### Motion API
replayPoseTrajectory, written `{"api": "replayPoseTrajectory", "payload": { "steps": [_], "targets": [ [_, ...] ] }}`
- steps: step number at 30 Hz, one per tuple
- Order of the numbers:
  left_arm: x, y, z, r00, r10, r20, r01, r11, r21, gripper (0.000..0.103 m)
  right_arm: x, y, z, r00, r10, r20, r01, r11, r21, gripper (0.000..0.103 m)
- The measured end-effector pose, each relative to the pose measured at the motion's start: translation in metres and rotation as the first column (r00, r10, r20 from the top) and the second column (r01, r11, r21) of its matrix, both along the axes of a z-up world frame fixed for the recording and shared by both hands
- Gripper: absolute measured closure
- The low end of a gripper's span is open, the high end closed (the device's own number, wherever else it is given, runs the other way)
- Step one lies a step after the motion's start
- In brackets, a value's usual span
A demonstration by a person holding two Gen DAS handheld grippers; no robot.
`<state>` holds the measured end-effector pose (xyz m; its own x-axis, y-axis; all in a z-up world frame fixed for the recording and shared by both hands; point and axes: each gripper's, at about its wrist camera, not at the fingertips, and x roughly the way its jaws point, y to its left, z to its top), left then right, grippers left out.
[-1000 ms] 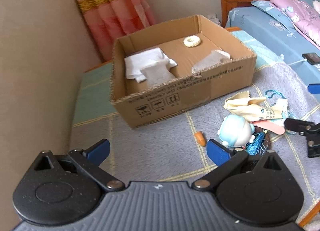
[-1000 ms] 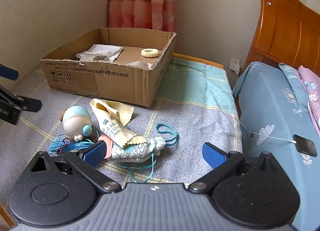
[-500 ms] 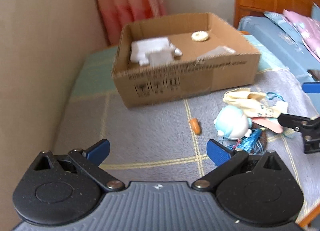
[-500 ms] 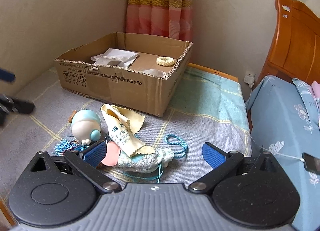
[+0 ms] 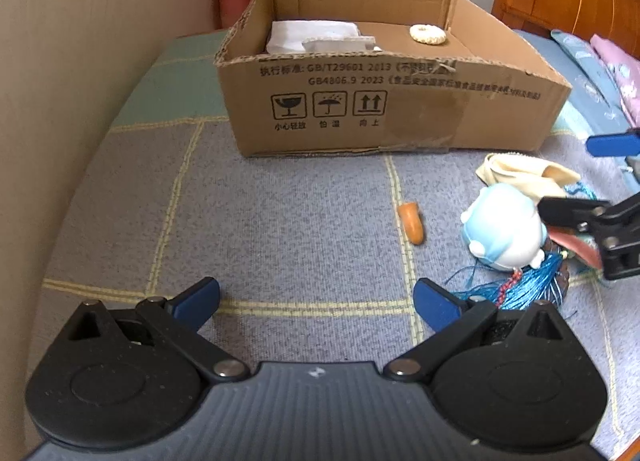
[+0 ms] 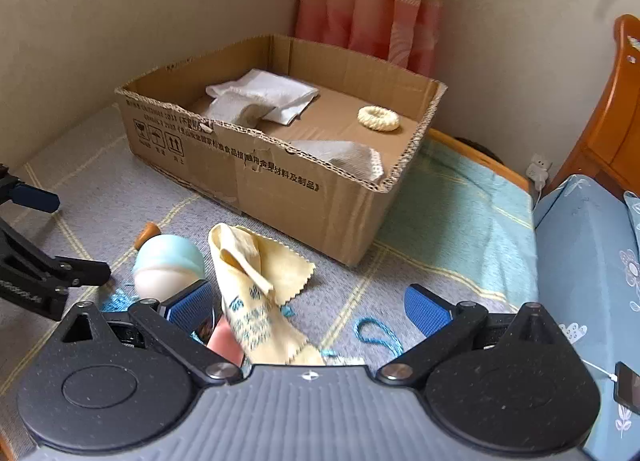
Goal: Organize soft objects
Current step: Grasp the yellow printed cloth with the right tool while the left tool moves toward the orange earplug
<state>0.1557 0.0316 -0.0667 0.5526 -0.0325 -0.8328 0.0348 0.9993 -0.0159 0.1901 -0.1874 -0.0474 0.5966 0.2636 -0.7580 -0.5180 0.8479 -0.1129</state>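
- Soft objects: yellow cloth [image 6: 256, 281] lies crumpled on the grey blanket [image 5: 300, 221], just in front of the cardboard box [image 6: 312, 197]; round blue-and-white plush toy [image 5: 504, 233] rests touching the cloth's left side; blue tassel [image 5: 532, 289] lies beside the toy; small orange piece [image 5: 412, 217] lies apart, left of the toy.
- Box contents: white folded cloth [image 6: 264, 97], cream ring [image 6: 378, 118] and grey-white cloth [image 6: 344, 157] against the near wall.
- Right tongs [image 6: 308, 305]: jaws spread wide, holding nothing; positioned low over the yellow cloth.
- Left tongs [image 5: 316, 297]: jaws spread wide, holding nothing; above bare blanket, left of the toy.
- Surroundings: curtain [image 6: 368, 9] behind the box; wooden headboard [image 6: 612, 109] at right.
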Motion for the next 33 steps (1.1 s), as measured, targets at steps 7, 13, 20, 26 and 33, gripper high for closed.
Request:
{"api": "replayPoseTrajectory", "payload": {
  "steps": [7, 13, 20, 26, 33],
  "targets": [
    [0.002, 0.001, -0.001, 1.000, -0.010, 0.011, 0.010, 1.000, 0.000, 0.000, 0.017, 0.012, -0.017, 1.000, 0.009, -0.023, -0.011, 0.997, -0.071, 0.000],
    [0.002, 0.001, -0.002, 1.000, -0.014, 0.026, 0.014, 1.000, -0.002, 0.000, 0.031, -0.002, -0.022, 0.999, -0.042, -0.011, 0.041, 0.994, -0.102, 0.000],
    [0.002, 0.001, -0.002, 0.999, -0.006, 0.033, 0.006, 1.000, -0.002, 0.000, 0.030, -0.012, -0.018, 0.999, -0.033, -0.033, 0.032, 0.999, -0.036, 0.001],
    [0.003, 0.001, -0.002, 0.999, -0.005, 0.032, 0.005, 1.000, -0.002, 0.000, 0.022, 0.005, -0.014, 0.998, 0.056, -0.033, -0.056, 0.998, -0.008, 0.027],
    [0.004, -0.003, 0.000, 0.998, -0.042, 0.035, 0.041, 0.999, 0.018, 0.001, 0.019, 0.016, -0.016, 0.994, 0.101, -0.049, -0.101, 0.995, -0.013, 0.062]
  ]
}}
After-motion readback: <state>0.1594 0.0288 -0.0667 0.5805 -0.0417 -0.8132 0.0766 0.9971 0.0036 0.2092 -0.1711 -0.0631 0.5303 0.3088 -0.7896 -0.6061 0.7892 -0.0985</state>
